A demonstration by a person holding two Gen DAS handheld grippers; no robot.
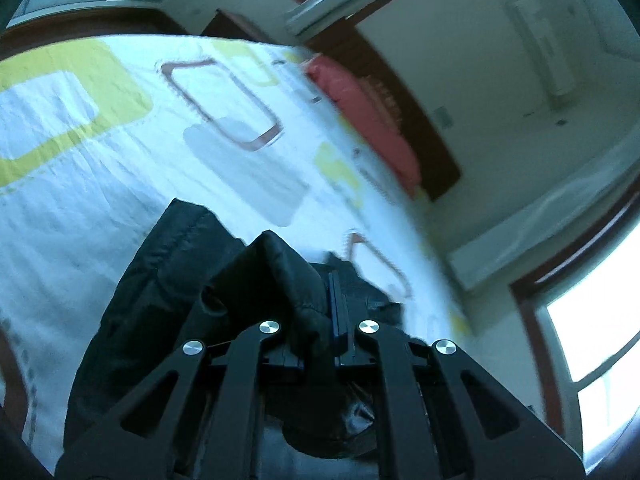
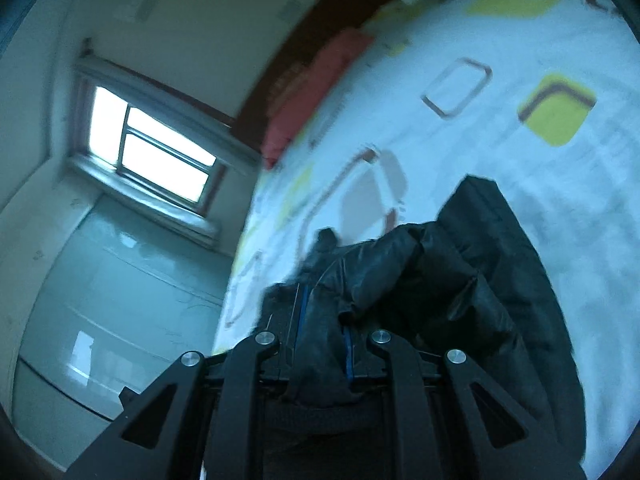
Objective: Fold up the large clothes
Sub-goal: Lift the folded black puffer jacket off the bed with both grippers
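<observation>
White bedsheet spread wide, printed with yellow-green, brown and grey rounded squares. At its far edge lies a red pillow, right against the dark wooden headboard. A bright window sits in the pale wall, and a wall-mounted air conditioner hangs high, blurred. Glossy pale floor beside the bed.

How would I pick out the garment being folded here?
Find the bed's white sheet printed with green and brown squares. Over it hangs a black padded jacket, pinched by both grippers. It is the only dark, quilted thing; the red pillow sits by the headboard.
</observation>
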